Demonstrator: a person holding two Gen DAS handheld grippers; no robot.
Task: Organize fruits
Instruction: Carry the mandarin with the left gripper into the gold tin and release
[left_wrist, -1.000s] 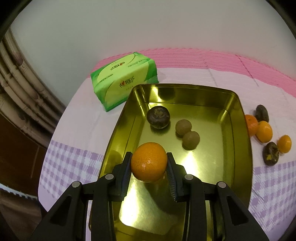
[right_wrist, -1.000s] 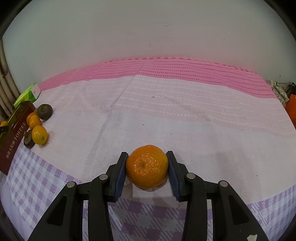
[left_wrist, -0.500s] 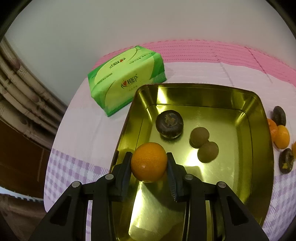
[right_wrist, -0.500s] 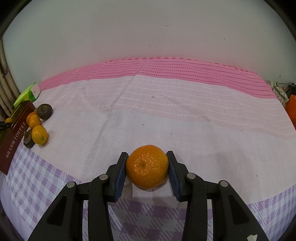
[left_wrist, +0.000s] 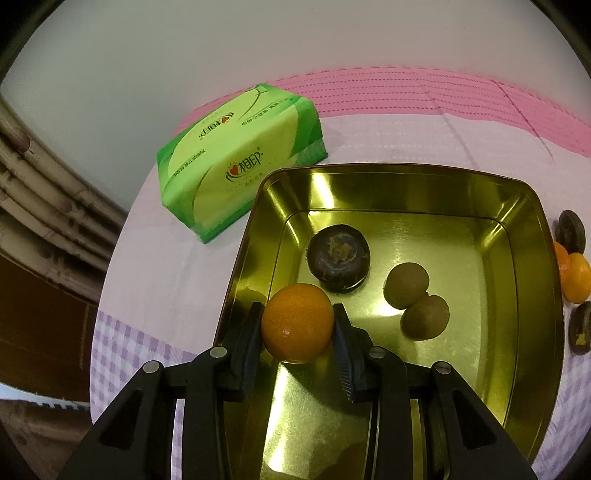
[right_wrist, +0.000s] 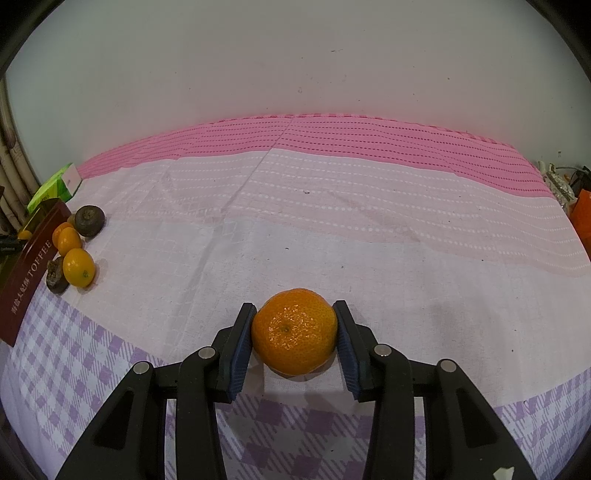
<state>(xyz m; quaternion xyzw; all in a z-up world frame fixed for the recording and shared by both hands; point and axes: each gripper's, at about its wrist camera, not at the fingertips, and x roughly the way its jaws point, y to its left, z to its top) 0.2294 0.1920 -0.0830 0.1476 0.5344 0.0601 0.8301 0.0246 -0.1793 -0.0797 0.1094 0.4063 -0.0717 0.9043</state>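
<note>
In the left wrist view my left gripper (left_wrist: 297, 308) is shut on an orange tangerine (left_wrist: 297, 325), held over the near left part of a gold tin tray (left_wrist: 532, 280). Inside the tray lie a dark round fruit (left_wrist: 338, 264) and two brownish-green fruits (left_wrist: 406, 285), which touch each other. In the right wrist view my right gripper (right_wrist: 294, 306) is shut on a second tangerine (right_wrist: 294, 332) down at the tablecloth, both blue pads (right_wrist: 242, 347) against its sides.
A green tissue pack (left_wrist: 240, 155) lies behind the tray's left corner. Loose small oranges (right_wrist: 78, 272) and dark fruits (right_wrist: 89, 220) sit on the cloth beside the tin's red side (right_wrist: 29, 280). An orange object (right_wrist: 583, 218) is at the far right edge.
My left gripper has carried its tangerine leftward and a little lower over the tray, so the tray's fruits now sit further right in view. The right gripper and its tangerine have not moved.
</note>
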